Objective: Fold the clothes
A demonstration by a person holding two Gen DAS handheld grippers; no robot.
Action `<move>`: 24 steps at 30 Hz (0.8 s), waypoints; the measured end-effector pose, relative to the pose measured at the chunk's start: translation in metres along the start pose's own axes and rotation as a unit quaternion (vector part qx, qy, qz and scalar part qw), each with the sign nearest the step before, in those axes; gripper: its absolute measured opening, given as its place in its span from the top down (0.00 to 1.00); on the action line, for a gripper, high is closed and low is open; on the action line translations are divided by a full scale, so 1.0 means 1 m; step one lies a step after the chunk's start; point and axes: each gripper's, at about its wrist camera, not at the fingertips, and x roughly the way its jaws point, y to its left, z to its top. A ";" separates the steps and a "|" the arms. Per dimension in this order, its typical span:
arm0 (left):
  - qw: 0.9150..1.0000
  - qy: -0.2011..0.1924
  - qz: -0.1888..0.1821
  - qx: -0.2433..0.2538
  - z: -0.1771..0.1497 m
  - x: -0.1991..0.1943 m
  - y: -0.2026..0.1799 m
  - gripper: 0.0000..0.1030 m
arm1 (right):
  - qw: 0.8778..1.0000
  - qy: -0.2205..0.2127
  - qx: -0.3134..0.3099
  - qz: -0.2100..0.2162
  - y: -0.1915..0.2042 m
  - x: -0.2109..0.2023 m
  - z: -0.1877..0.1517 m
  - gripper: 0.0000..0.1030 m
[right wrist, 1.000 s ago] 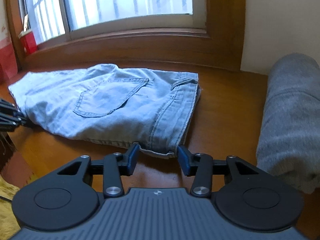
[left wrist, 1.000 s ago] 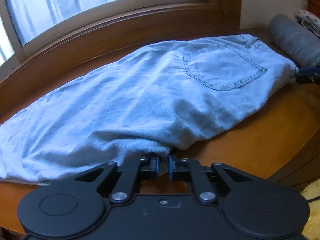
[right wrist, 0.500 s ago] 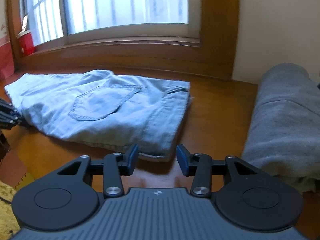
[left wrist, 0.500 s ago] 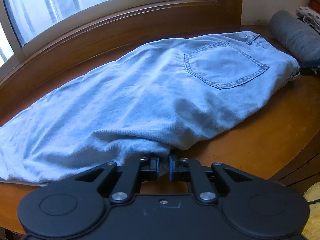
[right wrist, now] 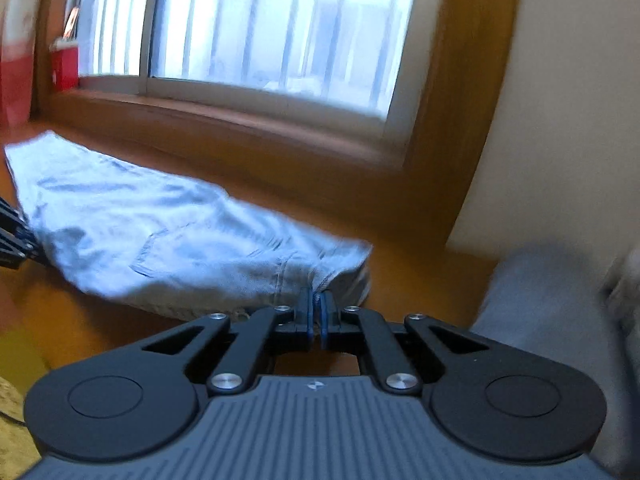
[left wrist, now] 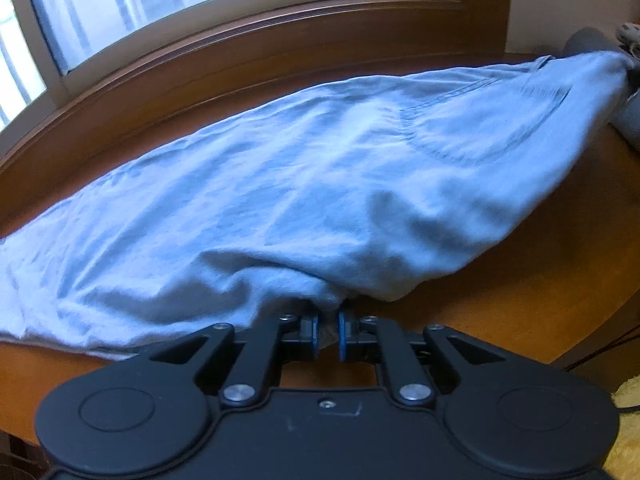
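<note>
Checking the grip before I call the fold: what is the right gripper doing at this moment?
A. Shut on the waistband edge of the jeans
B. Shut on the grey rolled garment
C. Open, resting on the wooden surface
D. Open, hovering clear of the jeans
A: the right gripper has its blue pads pinched together on the waistband edge of the light blue jeans, having just closed, with the grey rolled garment lying untouched off to the side.

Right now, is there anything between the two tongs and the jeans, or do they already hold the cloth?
Nothing visible stands between. The left tongs are shut on the near edge of the jeans, and the right tongs have just closed on the waistband end. The grey roll lies beside it, to the right.
</note>
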 end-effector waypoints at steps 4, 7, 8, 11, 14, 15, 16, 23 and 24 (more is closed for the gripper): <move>1.000 0.001 -0.004 -0.016 -0.002 0.000 0.004 0.92 | 0.995 0.048 -0.058 -0.072 -0.002 0.016 0.000 0.98; 1.000 0.003 -0.006 -0.019 -0.002 -0.001 0.004 0.92 | 0.988 0.094 -0.081 -0.088 0.001 0.036 -0.011 0.98; 1.000 0.006 -0.006 -0.018 -0.002 -0.002 0.005 0.92 | 0.987 0.104 -0.089 -0.088 0.003 0.041 -0.015 0.98; 1.000 0.009 -0.008 -0.003 -0.005 -0.012 0.003 0.92 | 0.990 0.071 -0.089 -0.089 0.010 0.029 -0.007 0.98; 0.999 0.011 -0.034 0.014 -0.009 -0.022 0.001 0.92 | 0.990 0.072 -0.087 -0.086 0.005 0.025 0.004 0.98; 0.999 0.016 -0.045 0.016 -0.011 -0.023 0.000 0.92 | 0.986 0.096 -0.102 -0.092 0.003 0.034 -0.001 0.97; 0.998 0.021 -0.056 0.017 -0.013 -0.025 -0.001 0.92 | 0.982 0.117 -0.111 -0.097 0.003 0.042 -0.007 0.95; 0.998 0.009 -0.056 0.014 -0.012 -0.038 0.004 0.92 | 0.975 0.084 -0.142 -0.148 0.031 0.033 0.012 0.88; 0.999 0.006 -0.049 0.014 -0.010 -0.039 0.006 0.92 | 0.982 0.074 -0.138 -0.106 0.039 0.027 0.022 0.86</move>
